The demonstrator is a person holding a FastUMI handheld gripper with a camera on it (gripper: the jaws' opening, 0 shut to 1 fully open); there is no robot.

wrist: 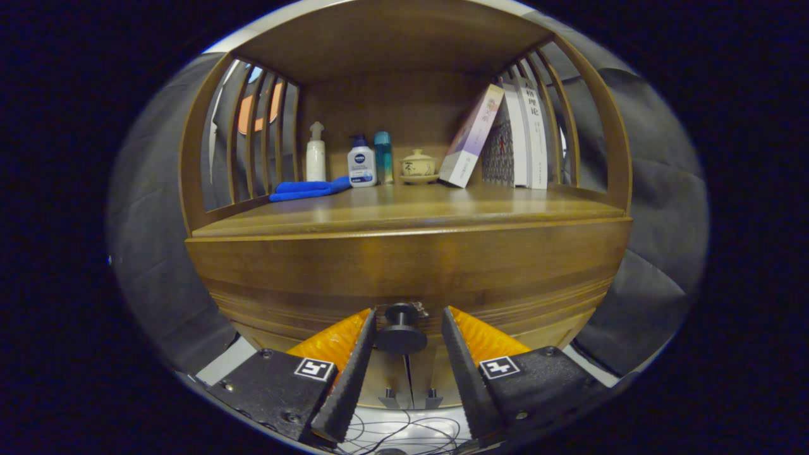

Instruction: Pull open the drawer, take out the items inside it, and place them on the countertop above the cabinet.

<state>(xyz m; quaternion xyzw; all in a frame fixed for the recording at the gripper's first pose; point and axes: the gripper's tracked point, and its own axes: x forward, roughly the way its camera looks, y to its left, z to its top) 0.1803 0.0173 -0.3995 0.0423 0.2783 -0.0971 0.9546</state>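
Note:
A wooden cabinet stands straight ahead, and its drawer front (pixel 404 278) is closed, so the inside is hidden. A dark round knob (pixel 402 338) sticks out from the lower middle of the drawer front. My gripper (pixel 409 314) is open, with the knob sitting between its two fingers. The left finger (pixel 354 366) lies close against the knob's disc, while a small gap separates the knob from the right finger (pixel 458 366). The countertop (pixel 442 205) runs above the drawer.
At the back of the countertop stand a white pump bottle (pixel 315 153), a white-and-blue bottle (pixel 361 163), a teal bottle (pixel 383 157) and a lidded ceramic cup (pixel 418 167). A blue cloth (pixel 306 189) lies at the left. Leaning books (pixel 505 136) stand at the right. Slatted sides enclose the shelf.

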